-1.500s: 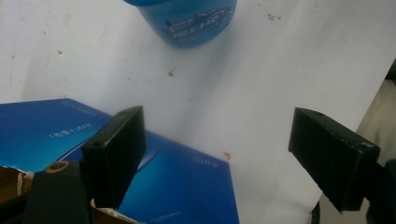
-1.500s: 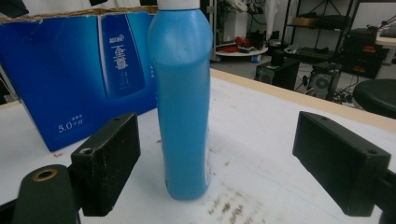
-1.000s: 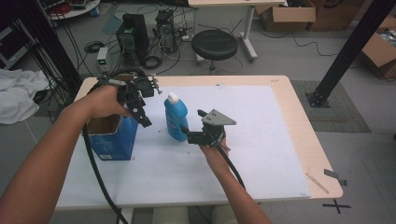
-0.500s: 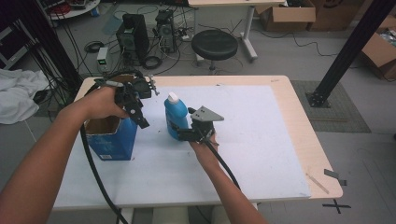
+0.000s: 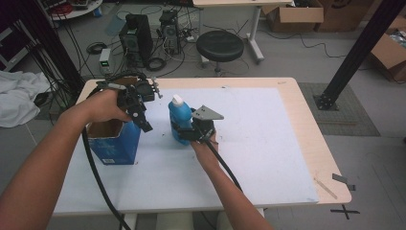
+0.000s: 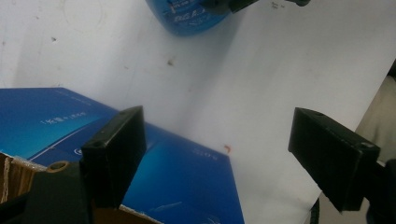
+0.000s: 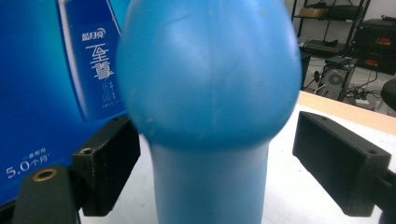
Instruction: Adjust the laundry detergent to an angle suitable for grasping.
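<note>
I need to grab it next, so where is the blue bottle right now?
In the high view the blue bottle stands upright left of the table's middle, just right of the blue box, between the open jaws of the right gripper.

We hold our left gripper (image 5: 139, 108) up with the forearm coming in from the lower left, its jaws spread wide and pointing down and to the right. Our right gripper (image 5: 184, 129) sits low, the forearm reaching straight forward from the bottom edge, its jaws parted wide and not pressing anything
</note>
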Demonstrator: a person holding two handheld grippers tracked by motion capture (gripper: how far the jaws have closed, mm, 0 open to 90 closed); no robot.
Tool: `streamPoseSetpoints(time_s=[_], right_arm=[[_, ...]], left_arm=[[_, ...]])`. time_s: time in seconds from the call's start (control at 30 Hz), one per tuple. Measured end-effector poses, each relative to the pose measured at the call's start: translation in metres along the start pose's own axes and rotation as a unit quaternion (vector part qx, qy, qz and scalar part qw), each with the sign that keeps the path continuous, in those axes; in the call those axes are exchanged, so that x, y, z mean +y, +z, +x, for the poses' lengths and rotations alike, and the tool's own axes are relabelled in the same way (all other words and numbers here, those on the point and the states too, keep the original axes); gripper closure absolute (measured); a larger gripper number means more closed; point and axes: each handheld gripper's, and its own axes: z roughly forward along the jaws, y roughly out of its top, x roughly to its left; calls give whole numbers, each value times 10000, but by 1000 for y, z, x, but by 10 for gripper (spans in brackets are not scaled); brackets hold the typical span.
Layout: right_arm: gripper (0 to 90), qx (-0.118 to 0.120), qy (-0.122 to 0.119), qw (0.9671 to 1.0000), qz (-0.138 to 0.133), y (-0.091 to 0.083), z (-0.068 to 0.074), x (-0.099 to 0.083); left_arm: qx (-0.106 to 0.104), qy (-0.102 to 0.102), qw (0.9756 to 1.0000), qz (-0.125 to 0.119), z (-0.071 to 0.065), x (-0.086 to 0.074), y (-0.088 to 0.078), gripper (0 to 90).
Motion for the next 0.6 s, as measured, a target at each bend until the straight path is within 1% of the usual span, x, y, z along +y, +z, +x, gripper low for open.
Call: streamPoseSetpoints(time_s=[0.13,0.27,0.33,0.43,0.5,0.6], right_arm=[[148,-7,26,10000,-19,3,0,1],[151,2,-32,10000,-25,6,2,3],[152,-1,20,10000,5,7,2,2],[168,1,53,10000,13,9,2,2],[186,8,16,10000,40,9,2,2],[208,24,73,10000,34,8,1,2]], left_arm=[[0,-4,10000,-1,0,0,1,199],[-10,-11,10000,16,1,-1,1,199],[-14,-15,10000,19,2,-1,2,199],[-14,-7,10000,11,2,-1,2,199],[-20,-18,10000,6,2,-1,2,199],[-13,-5,10000,9,3,-1,3,199]])
